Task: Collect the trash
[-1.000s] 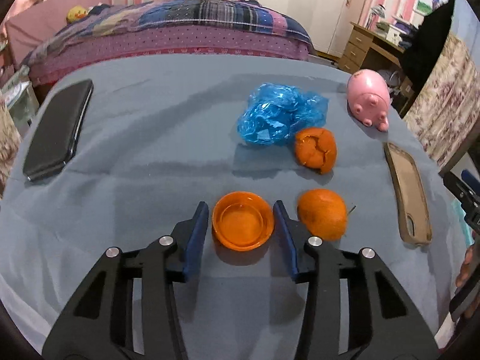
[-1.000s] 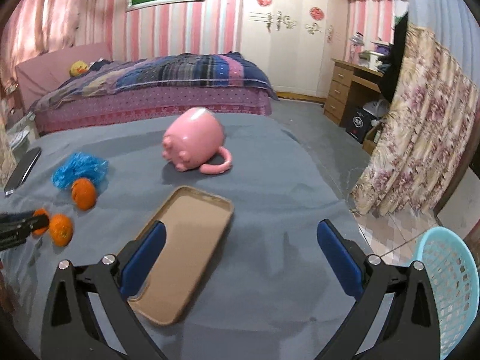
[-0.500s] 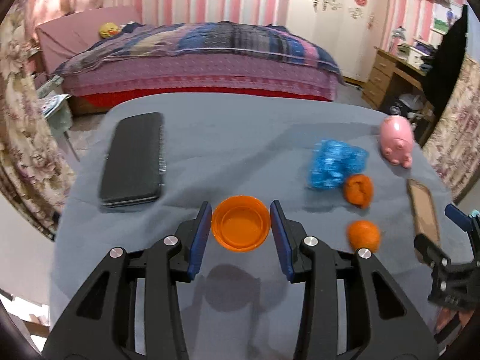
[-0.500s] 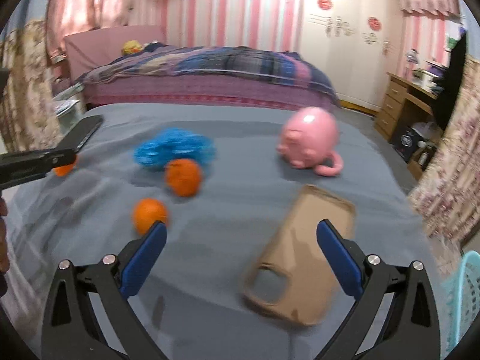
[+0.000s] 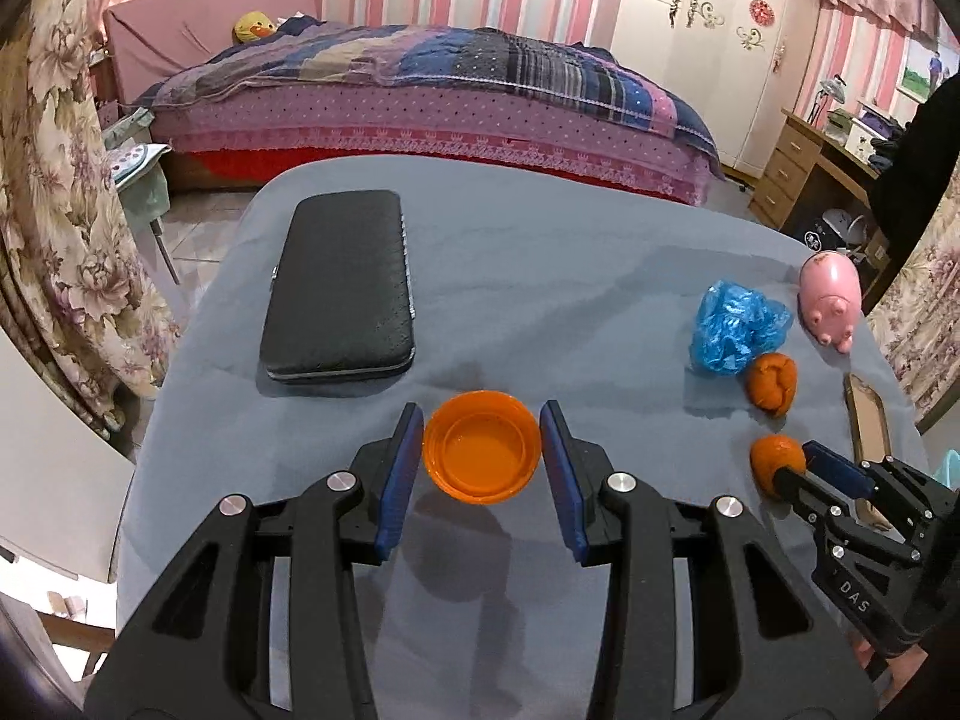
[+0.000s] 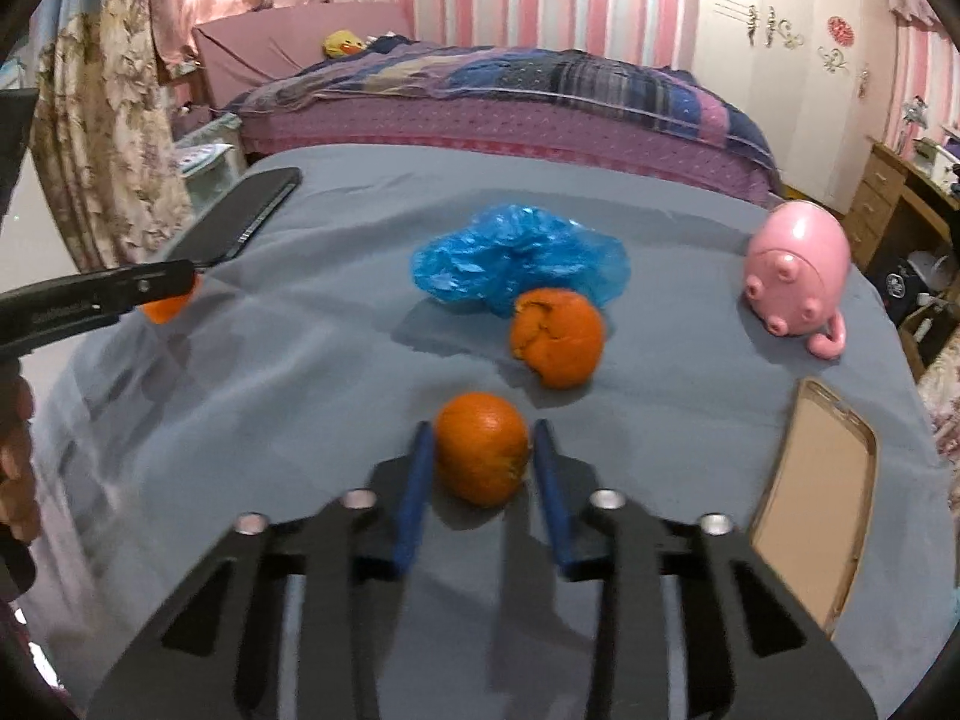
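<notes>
My left gripper (image 5: 480, 450) is shut on an orange plastic cap (image 5: 480, 459) and holds it above the grey-blue tablecloth (image 5: 540, 276). In the right wrist view the left gripper (image 6: 180, 291) comes in from the left with the cap (image 6: 165, 307). My right gripper (image 6: 480, 441) is closing its jaws on a whole orange (image 6: 482, 450) that rests on the cloth, and both blue pads lie against its sides. Behind it lie a curled orange peel (image 6: 558, 336) and a crumpled blue plastic bag (image 6: 522, 261).
A pink pig mug (image 6: 795, 276) lies at the far right. A tan phone case (image 6: 816, 498) is near the right edge, and a black zip case (image 5: 339, 288) at the far left. A bed (image 5: 420, 90) stands beyond the table.
The left gripper has lifted the cap off the cloth and drawn back. The right gripper swung left from over the phone case to the whole orange, and its wide jaws closed around it.
</notes>
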A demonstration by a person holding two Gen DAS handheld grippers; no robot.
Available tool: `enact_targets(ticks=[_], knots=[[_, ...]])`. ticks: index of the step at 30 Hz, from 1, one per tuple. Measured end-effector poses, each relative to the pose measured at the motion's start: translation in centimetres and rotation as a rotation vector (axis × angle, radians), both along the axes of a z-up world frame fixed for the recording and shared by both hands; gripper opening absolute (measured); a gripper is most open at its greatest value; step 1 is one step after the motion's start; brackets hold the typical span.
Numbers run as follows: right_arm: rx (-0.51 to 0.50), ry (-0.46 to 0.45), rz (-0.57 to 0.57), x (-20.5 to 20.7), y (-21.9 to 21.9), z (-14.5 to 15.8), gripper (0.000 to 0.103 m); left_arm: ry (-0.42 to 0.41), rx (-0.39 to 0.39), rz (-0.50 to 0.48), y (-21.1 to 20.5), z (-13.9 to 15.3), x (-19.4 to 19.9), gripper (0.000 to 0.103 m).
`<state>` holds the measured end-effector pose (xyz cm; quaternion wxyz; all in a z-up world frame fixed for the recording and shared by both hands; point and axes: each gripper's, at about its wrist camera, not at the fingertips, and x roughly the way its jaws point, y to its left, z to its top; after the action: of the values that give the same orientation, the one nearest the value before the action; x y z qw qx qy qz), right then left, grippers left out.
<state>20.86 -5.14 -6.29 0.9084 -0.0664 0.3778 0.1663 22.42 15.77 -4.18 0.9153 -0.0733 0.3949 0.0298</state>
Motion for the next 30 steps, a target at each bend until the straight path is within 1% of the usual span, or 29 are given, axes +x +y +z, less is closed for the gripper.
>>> enact_targets(ticks=[3, 6, 8, 10, 14, 16, 19, 23, 30], knots=[[-0.013, -0.048, -0.005, -0.7, -0.6, 0.8, 0.03, -0.008, 0.0, -0.017, -1.0, 0.6, -0.1, 0.039], [-0.043, -0.093, -0.022, -1.4, -2.2, 2.2, 0.03, -0.036, -0.003, -0.042, -2.4, 1.6, -0.4, 0.039], [-0.07, -0.124, -0.042, -2.0, -3.5, 3.1, 0.03, -0.05, -0.026, -0.056, -3.2, 2.2, -0.7, 0.039], [-0.097, -0.155, -0.071, -2.8, -5.9, 4.3, 0.03, -0.066, -0.04, -0.074, -4.4, 3.0, -1.0, 0.039], [-0.13, -0.195, -0.138, -4.4, -10.2, 6.1, 0.03, -0.086, -0.041, -0.107, -7.4, 4.0, -1.1, 0.039], [-0.135, -0.201, -0.165, -4.9, -12.2, 6.6, 0.03, -0.085, -0.046, -0.127, -8.9, 4.3, -1.2, 0.039], [-0.144, -0.209, -0.223, -6.1, -16.3, 7.2, 0.03, -0.089, -0.025, -0.163, -11.6, 4.7, -1.3, 0.039], [-0.151, -0.207, -0.287, -7.3, -20.7, 7.3, 0.03, -0.096, -0.038, -0.21, -15.1, 5.4, -1.4, 0.039], [-0.14, -0.195, -0.365, -9.2, -26.2, 6.7, 0.03, -0.113, -0.022, -0.311, -21.9, 6.2, -1.8, 0.039]])
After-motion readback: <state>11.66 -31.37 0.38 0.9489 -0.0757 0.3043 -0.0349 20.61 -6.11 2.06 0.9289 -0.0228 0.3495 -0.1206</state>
